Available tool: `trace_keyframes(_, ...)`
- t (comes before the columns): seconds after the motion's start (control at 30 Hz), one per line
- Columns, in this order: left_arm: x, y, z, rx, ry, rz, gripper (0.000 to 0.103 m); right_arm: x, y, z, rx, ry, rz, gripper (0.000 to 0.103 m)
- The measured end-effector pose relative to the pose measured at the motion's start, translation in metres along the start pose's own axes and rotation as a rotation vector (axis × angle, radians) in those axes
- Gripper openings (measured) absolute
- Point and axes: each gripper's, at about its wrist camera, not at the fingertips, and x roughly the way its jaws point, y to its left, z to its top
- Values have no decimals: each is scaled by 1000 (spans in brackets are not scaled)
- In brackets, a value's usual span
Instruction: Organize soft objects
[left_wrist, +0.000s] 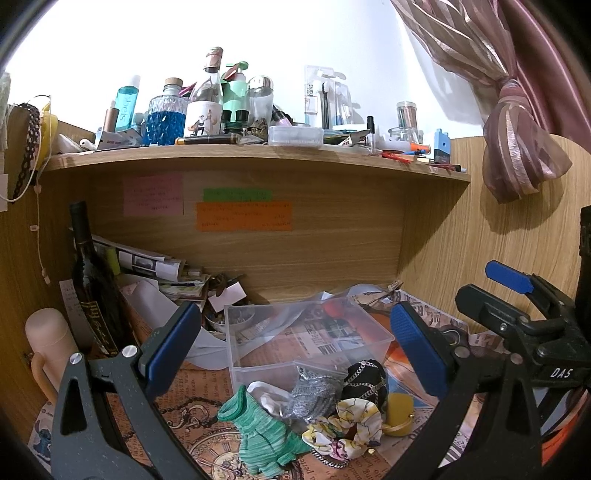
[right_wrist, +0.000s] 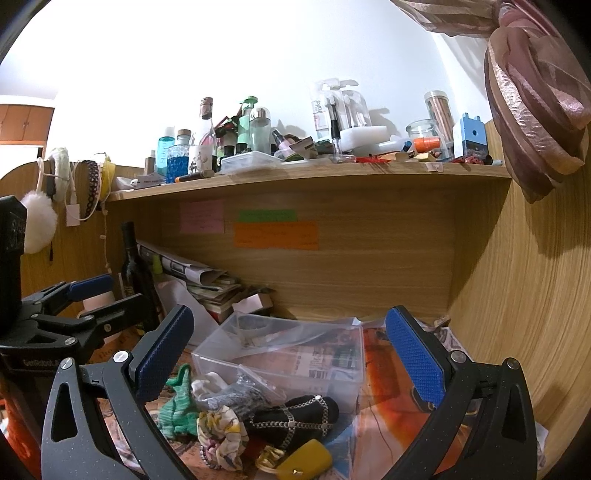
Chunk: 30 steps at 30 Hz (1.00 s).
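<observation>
Left wrist view looks between the spread blue pads of the left claw (left_wrist: 295, 350), released and empty, toward a clear plastic box (left_wrist: 306, 339) that stands on the paper-covered desk (left_wrist: 192, 410) under a wooden shelf (left_wrist: 255, 155). Only a loose clear plastic sheet rests in the box; the printed paper below shows through its floor. Just in front of the box lies a small heap of soft things: a green knitted glove (left_wrist: 264, 432), a white cloth (left_wrist: 266, 398) touching it, a grey sparkly piece (left_wrist: 314, 397), a black pouch wrapped in silver chain (left_wrist: 364, 380), and a yellow floral scrunchie (left_wrist: 347, 424) beside a yellow case (left_wrist: 397, 411). To the right of the heap hangs the right claw (left_wrist: 476, 288), also released and holding nothing. Right wrist view shows that claw's own pads (right_wrist: 413, 363) wide apart over the same pile, with the pouch nearest. A dark wine bottle (left_wrist: 92, 280) stands at the left, and the shelf above is crowded with bottles and jars.
</observation>
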Motion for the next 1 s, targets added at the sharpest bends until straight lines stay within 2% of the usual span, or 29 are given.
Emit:
trace_keyframes(0.7,0,-1,0,-2,8,-6,103,0,0,-1,-1,2,2,103)
trace_keyframes(0.83,10,0,-7,-12,65,-26,103,7,-4,-7,6,43,-1,103)
trace_keyframes(1.0,33,11,-29,-53,198,-45,103,23,-15,-25,23,146,-27,103)
